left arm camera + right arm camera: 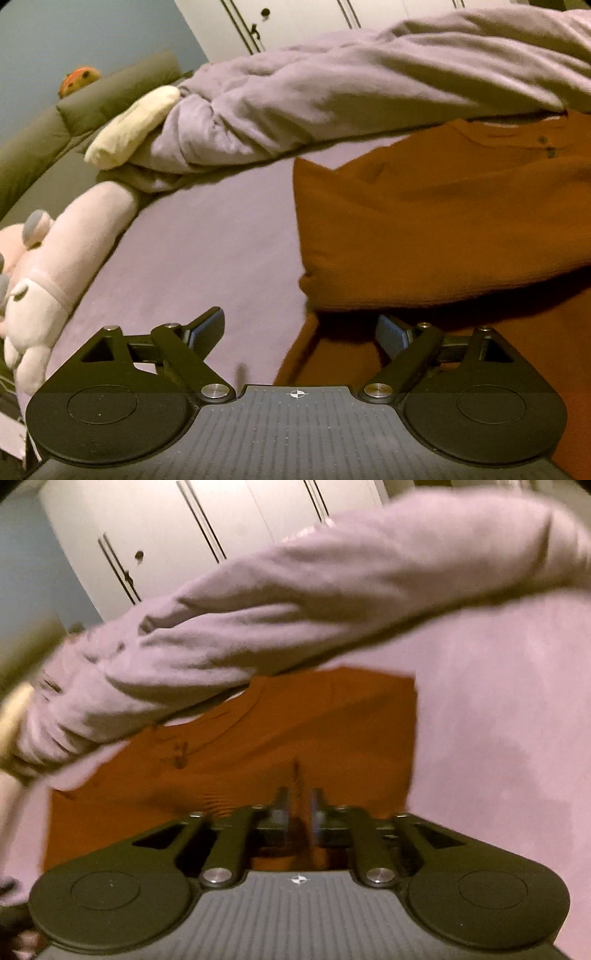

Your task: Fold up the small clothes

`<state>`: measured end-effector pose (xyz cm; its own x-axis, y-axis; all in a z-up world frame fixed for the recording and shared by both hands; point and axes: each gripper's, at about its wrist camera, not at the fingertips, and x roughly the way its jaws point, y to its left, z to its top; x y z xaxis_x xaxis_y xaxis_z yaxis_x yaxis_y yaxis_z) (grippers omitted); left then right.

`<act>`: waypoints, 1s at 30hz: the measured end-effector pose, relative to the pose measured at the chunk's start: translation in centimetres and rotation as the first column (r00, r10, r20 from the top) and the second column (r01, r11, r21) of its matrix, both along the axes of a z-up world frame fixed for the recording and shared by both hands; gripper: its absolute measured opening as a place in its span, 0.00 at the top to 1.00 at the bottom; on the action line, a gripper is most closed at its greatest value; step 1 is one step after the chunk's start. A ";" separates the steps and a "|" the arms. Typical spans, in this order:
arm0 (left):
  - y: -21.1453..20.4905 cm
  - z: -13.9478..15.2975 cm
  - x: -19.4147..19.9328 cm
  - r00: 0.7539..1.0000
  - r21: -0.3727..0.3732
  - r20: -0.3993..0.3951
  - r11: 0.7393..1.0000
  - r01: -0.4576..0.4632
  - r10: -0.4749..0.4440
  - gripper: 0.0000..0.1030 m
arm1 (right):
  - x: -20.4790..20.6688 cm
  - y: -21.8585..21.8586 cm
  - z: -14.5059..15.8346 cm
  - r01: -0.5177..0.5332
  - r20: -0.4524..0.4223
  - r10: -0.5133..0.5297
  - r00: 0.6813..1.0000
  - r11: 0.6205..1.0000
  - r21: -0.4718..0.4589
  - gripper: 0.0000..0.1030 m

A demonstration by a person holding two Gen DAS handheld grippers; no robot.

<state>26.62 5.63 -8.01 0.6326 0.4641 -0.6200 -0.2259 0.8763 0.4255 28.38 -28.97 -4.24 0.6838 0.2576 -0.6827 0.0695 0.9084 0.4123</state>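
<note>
A rust-orange small top (pixel 424 221) with buttons near its collar lies on the lilac bed sheet (pixel 207 251), its lower part folded over. My left gripper (pixel 301 328) stands wide open just in front of the folded edge. Its right finger (pixel 391 328) is over the orange cloth and its left finger (pixel 210 325) is over the sheet, with nothing pinched. In the right wrist view the same top (pixel 295 723) lies flat. My right gripper (pixel 299 805) hovers low over its near edge with the jaws a little apart. A thin ridge of orange cloth rises between the tips, and the view is blurred.
A rumpled lilac duvet (pixel 332 92) lies across the far side of the bed, touching the top's collar end. A pink plush toy (pixel 55 273) and a cream cushion (pixel 129 125) lie at the left. An olive headboard (pixel 92 107) and white wardrobe doors (pixel 166 535) stand behind.
</note>
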 end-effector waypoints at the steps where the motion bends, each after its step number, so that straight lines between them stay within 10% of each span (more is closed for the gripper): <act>1: 0.0 -0.2 0.1 1.000 -0.006 -0.003 1.000 -0.006 0.006 0.12 | 0.2 0.1 -0.5 -0.013 -0.019 0.013 1.000 1.000 0.017 0.69; 9: 0.3 -0.7 0.5 1.000 -0.014 0.005 1.000 -0.021 0.021 0.10 | 1.1 3.2 -0.3 -0.116 0.017 0.116 0.993 0.992 -0.041 0.85; 20: 0.7 0.7 0.2 0.999 -0.083 0.042 0.996 -0.016 0.019 0.10 | 0.0 4.5 2.0 0.028 0.182 0.062 0.981 0.891 -0.454 0.96; 30: 1.2 1.8 -0.3 0.998 -0.143 0.065 0.990 0.007 0.003 0.10 | -0.6 2.9 0.6 0.070 0.152 0.001 0.988 0.884 -0.462 0.96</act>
